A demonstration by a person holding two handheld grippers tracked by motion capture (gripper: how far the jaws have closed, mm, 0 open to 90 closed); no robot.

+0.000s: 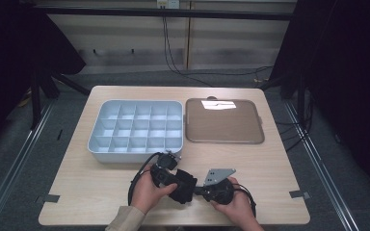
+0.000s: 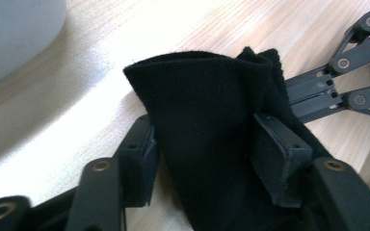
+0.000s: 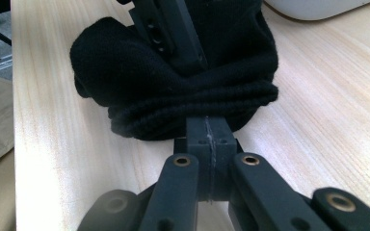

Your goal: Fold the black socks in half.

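A black knit cloth [image 1: 187,184] lies bunched on the wooden table near its front edge, between two hands. My left gripper [image 1: 178,185] comes at it from the left. In the left gripper view the cloth [image 2: 207,110] stands between the jaws of the left gripper [image 2: 209,163], and both pads press its sides. My right gripper [image 1: 197,191] reaches in from the right. In the right gripper view the jaws of the right gripper [image 3: 207,130] are together at the cloth's ribbed edge [image 3: 192,108], and a left finger [image 3: 168,33] digs into the cloth from above.
A grey tray [image 1: 135,155] divided into several compartments sits just behind the hands, its corner [image 2: 14,33] close to the left gripper. A flat brown tray [image 1: 224,125] lies to its right. Cables trail from both grippers toward the front edge.
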